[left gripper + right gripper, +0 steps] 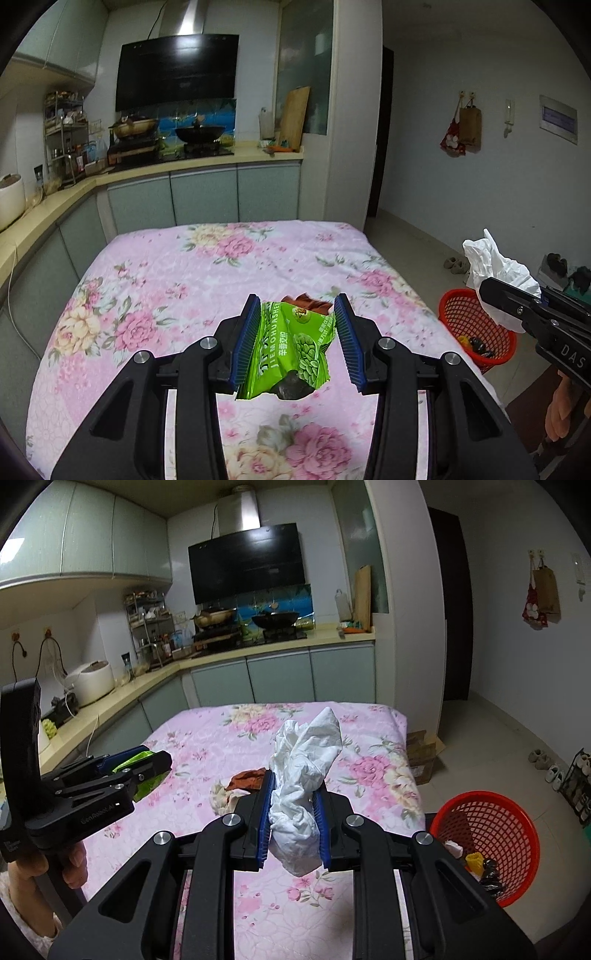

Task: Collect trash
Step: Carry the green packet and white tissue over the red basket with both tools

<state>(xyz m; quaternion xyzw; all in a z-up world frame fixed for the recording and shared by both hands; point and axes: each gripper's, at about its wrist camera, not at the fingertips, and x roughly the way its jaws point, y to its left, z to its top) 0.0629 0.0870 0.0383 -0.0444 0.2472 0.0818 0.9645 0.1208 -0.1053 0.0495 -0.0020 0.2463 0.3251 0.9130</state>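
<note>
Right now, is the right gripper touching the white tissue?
Touching. The right wrist view shows the right gripper closed on the white tissue.

On the green snack packet [291, 350], the letters "JIEMOHUASHE" can be read along one side, running up the packet. Bigger signs in another script are printed beside them, but they cannot be read clearly. A picture of green beans is printed on the packet too.

On the black body of the right hand-held gripper [491, 295], the pale letters "DAS" are seen near the edge of the left wrist view; the rest of the word is cut off.

On the side of the left hand-held gripper [147, 766], faint letters like "GenRobot.AI" can be made out. A small white label lower down is too tiny to read.
</note>
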